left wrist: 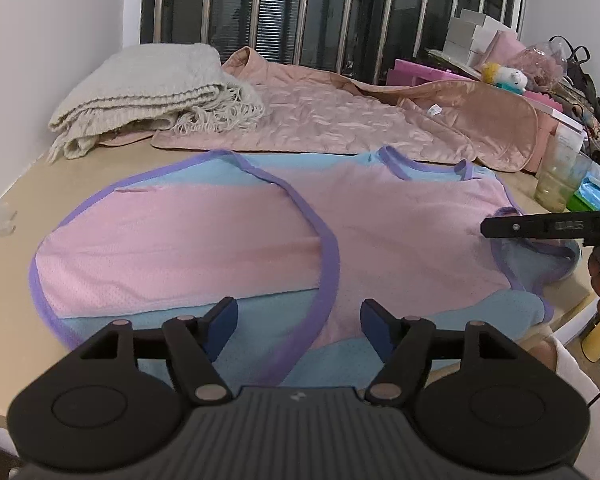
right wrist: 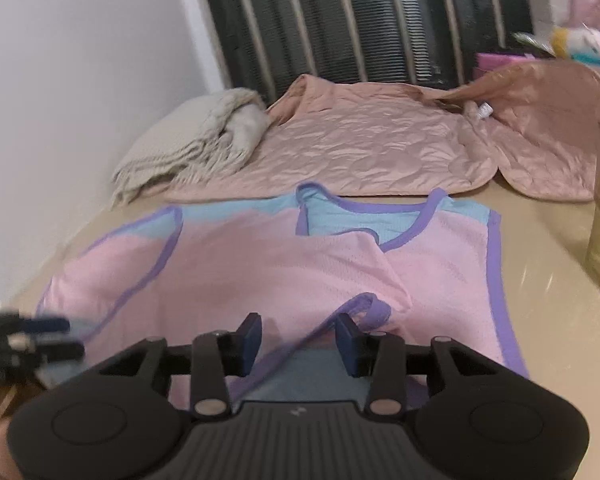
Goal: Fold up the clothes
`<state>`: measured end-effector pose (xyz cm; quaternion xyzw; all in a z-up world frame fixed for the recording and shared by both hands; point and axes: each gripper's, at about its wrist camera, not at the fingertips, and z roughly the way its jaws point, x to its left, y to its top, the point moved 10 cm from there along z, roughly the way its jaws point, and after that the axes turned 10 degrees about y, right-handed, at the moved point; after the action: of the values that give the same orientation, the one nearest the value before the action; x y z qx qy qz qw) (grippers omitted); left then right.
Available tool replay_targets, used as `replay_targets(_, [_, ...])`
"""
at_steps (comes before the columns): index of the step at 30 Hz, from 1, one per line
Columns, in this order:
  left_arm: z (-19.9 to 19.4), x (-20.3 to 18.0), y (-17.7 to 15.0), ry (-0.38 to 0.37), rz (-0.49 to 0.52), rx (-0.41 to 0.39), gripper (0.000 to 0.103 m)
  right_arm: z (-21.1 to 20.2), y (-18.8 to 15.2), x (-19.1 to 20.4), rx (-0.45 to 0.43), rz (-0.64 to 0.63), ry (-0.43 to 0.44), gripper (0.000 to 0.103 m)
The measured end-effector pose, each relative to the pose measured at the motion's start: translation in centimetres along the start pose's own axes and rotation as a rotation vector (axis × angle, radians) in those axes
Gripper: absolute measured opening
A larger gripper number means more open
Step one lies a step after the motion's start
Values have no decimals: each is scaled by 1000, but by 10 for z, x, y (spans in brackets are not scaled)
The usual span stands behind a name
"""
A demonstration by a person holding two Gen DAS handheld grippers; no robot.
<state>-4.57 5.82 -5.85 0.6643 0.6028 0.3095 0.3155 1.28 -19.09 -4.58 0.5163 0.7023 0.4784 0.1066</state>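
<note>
A pink and light-blue mesh vest with purple trim lies on the beige table, with one side folded over its middle. It also shows in the right wrist view. My left gripper is open and empty, just above the vest's near blue hem. My right gripper is open over a lifted purple-trimmed fold at the vest's near edge; its fingers straddle the trim without closing. Its finger shows at the vest's right side in the left wrist view. The left gripper appears blurred at the left edge of the right wrist view.
A quilted peach jacket lies spread behind the vest. A folded cream fringed blanket sits at the back left. A clear cup, boxes, a plush toy and clutter crowd the right side. A barred window stands behind.
</note>
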Motion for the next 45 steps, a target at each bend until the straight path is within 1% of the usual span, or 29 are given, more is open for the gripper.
replay_targets(1, [0, 1, 0, 5, -4, -4, 71, 2, -1, 0, -7, -30, -44, 0])
replay_targets(2, [0, 1, 0, 9, -4, -6, 71, 3, -2, -1, -15, -63, -85, 1])
replay_targets(3, [0, 1, -1, 13, -5, -8, 71, -2, -1, -1, -38, -65, -94, 1])
replay_targets(7, [0, 3, -1, 11, -12, -11, 72, -40, 6, 8, -172, -50, -78, 0])
replay_targets(10, [0, 0, -1, 8, -6, -16, 76, -56, -3, 12, -173, -44, -43, 0])
replay_targets(12, [0, -1, -1, 14, 4, -19, 76, -58, -12, 10, -149, -41, -34, 1])
replay_targets(14, [-1, -1, -3, 18, 15, -23, 76, -54, -21, 4, -109, -37, -55, 2])
replay_targets(15, [-2, -1, -4, 22, 22, -24, 76, -55, -21, 2, -113, -31, -66, 6])
replay_targets(17, [-5, -1, -8, 37, 42, -27, 76, -57, -20, 0, -130, -33, -76, 6])
replay_targets(19, [-9, 0, -13, 52, 57, -35, 80, -56, -14, 5, -138, -74, -65, 10])
replay_targets(21, [-12, 3, -15, 59, 51, -34, 81, -40, -13, 6, -66, -116, -90, 20])
replay_targets(22, [-14, 5, -16, 59, 48, -25, 81, -34, -13, 4, -32, -125, -122, 20])
replay_targets(23, [-18, 8, -17, 54, 38, -23, 81, -34, -9, 6, -30, -137, -132, 21])
replay_targets(24, [-22, 12, -17, 49, 18, -31, 81, -35, -2, 11, -46, -157, -115, 23])
replay_targets(25, [-26, 18, -17, 46, -6, -42, 81, -34, 5, 17, -53, -183, -93, 29])
replay_targets(28, [-26, 30, -16, 50, -71, -40, 81, -27, 28, 33, -67, -263, -38, 42])
replay_targets(29, [-23, 32, -17, 56, -83, -30, 81, -15, 40, 34, -58, -282, -32, 42])
replay_targets(30, [-21, 31, -17, 66, -80, -33, 81, 2, 50, 29, -35, -262, -6, 42])
replay_targets(32, [-20, 29, -17, 88, -63, -39, 81, 46, 71, 13, 43, -155, 43, 36])
replay_targets(33, [-20, 28, -17, 100, -50, -40, 81, 65, 77, 3, 83, -98, 21, 26])
replay_targets(34, [-20, 27, -18, 110, -45, -45, 81, 81, 81, -3, 121, -99, -8, 23])
replay_targets(35, [-19, 26, -19, 118, -39, -50, 81, 95, 82, -3, 157, -121, -13, 23])
replay_targets(36, [-19, 26, -20, 127, -32, -55, 81, 106, 81, -4, 181, -127, -14, 17])
replay_targets(37, [-19, 25, -21, 136, -19, -60, 82, 112, 82, -9, 182, -118, -36, 1])
replay_targets(40, [-18, 23, -21, 137, -8, -68, 85, 117, 85, -23, 146, -71, -127, 4])
replay_targets(42, [-21, 24, -22, 117, -1, -64, 86, 101, 82, -21, 133, -54, -126, 11])
replay_targets(43, [-24, 24, -21, 91, 2, -78, 85, 89, 79, -14, 123, -71, -110, 18])
replay_targets(44, [-33, 24, -19, 68, 16, -126, 85, 72, 76, -2, 107, -127, -84, 24])
replay_targets(45, [-42, 24, -17, 44, 31, -174, 86, 54, 72, 11, 89, -199, -56, 35])
